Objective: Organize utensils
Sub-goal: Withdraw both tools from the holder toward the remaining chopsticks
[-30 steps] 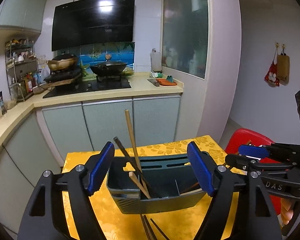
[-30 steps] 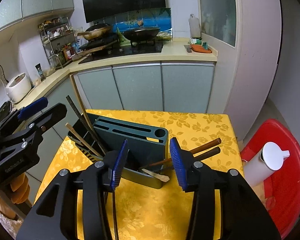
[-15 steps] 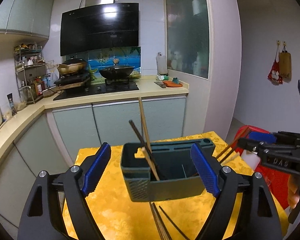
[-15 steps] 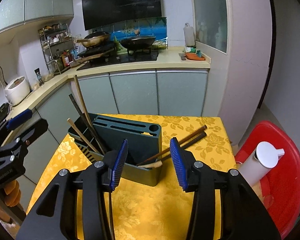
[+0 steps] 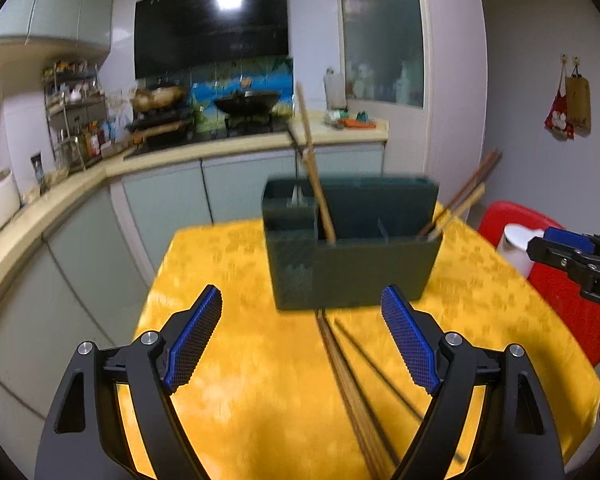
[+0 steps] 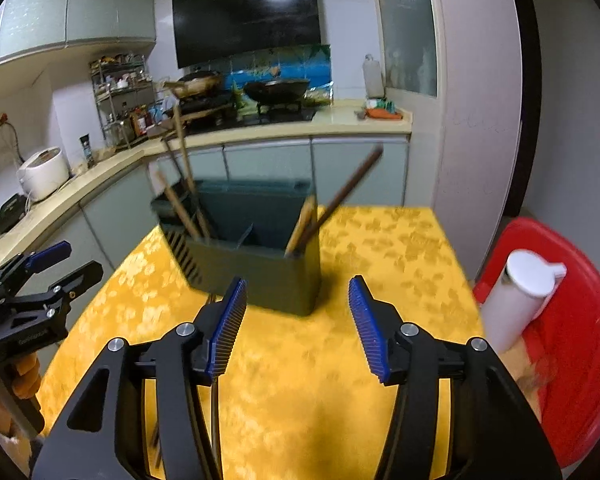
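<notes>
Both grippers back off from caddy (image 5: 352, 248); right gripper (image 6: 296, 324) just widened, left gripper (image 5: 300, 336) wide, both empty. Loose chopsticks (image 5: 352, 392) lie lengthwise, prob. nearer left.

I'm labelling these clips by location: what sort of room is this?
A home kitchen, most likely: a wok sits on the stove under a black range hood, and a rice cooker stands on the counter.

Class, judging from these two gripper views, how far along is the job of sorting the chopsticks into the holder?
Done: several chopsticks already stand in the dark green holder, some at each end. In hand: nothing; the left gripper and right gripper are both open and empty, short of the holder. Left: loose chopsticks lie on the yellow table in front of the holder.
</notes>
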`<state>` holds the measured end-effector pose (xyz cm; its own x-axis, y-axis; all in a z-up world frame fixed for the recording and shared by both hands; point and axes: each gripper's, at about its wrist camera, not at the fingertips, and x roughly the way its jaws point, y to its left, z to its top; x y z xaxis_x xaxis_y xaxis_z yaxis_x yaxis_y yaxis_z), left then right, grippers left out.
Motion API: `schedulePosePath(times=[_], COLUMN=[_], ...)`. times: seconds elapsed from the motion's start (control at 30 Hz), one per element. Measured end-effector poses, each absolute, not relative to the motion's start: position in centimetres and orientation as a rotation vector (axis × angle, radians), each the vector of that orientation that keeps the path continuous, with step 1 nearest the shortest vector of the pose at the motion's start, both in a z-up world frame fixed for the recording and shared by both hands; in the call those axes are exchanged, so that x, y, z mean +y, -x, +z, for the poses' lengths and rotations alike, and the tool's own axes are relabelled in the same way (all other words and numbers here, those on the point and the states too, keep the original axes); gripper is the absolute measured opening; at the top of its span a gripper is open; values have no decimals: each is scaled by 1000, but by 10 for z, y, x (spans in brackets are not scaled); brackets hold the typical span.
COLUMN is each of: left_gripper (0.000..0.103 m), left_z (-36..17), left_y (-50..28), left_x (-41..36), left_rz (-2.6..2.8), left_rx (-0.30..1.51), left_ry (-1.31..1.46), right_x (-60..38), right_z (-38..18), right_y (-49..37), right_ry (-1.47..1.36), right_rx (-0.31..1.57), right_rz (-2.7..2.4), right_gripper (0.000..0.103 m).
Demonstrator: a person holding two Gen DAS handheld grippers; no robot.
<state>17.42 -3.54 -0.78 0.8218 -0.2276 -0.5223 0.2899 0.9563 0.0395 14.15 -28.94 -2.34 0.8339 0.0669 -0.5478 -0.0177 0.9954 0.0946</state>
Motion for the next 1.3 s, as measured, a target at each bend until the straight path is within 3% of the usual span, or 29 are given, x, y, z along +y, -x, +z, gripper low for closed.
schedulePosePath(times=[0.53, 1.3], left_gripper=[79, 79], left_z=[-82, -136], left_y=[-119, -85], left_x=[-4, -36], left_rz=[-244, -309], left_rx=[672, 778], left_ry=[-67, -207], right_x=[-261, -261], right_z=[-97, -122], right_y=[-80, -63], right_ry=[-54, -10], right_rx=[621, 630], right_rz=[24, -22], right_gripper=[52, 52])
